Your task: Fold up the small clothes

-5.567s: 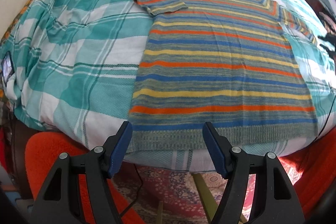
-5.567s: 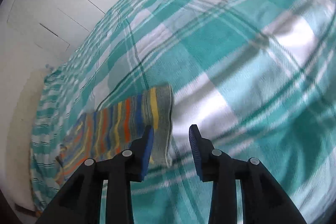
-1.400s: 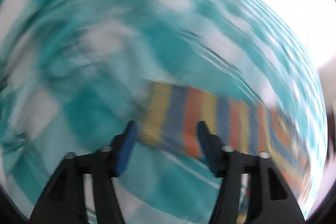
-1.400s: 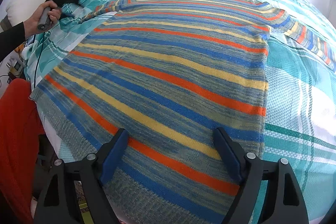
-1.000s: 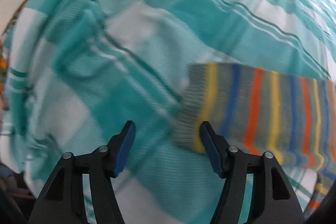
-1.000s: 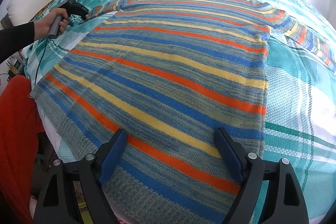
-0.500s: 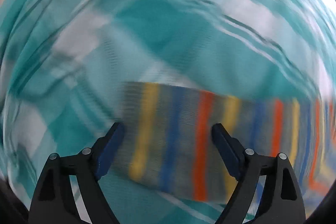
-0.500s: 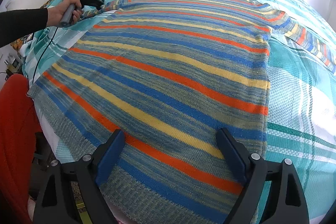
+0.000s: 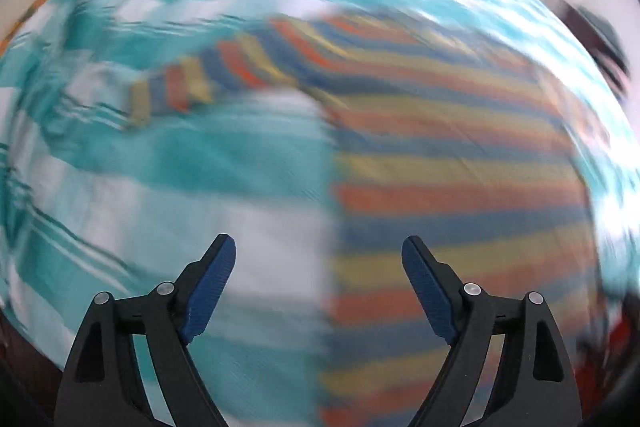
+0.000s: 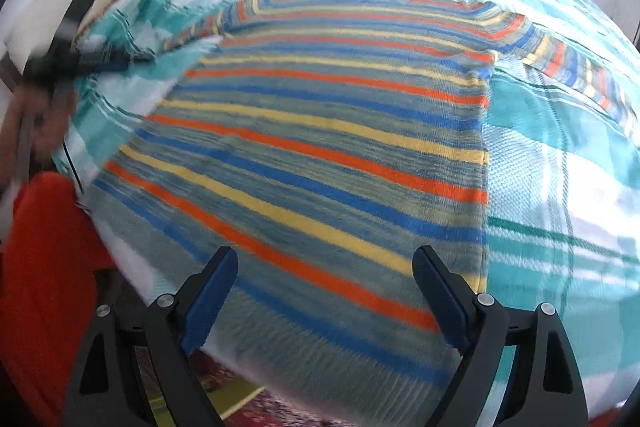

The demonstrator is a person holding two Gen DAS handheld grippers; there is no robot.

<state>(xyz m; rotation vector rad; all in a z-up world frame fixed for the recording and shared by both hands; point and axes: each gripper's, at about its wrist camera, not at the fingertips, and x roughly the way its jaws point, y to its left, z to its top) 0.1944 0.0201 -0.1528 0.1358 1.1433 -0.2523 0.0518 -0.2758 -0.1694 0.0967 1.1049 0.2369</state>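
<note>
Sweater (image 10: pixel 320 155) sharp from right wrist, blurred from left wrist

sweater (image 10: pixel 328 155) flat on bedspread (image 10: pixel 560 187)

left wrist view all smeared, striped sweater (image 9: pixel 460 163) fuzzy and cut off at the bottom, person's hand (image 10: pixel 44 131) a blur at the edge, bedsheet (image 10: pixel 560 155) edges streaky

Teal plaid bedspread (image 10: pixel 560 187), red cushion (image 10: pixel 48 247)
</note>
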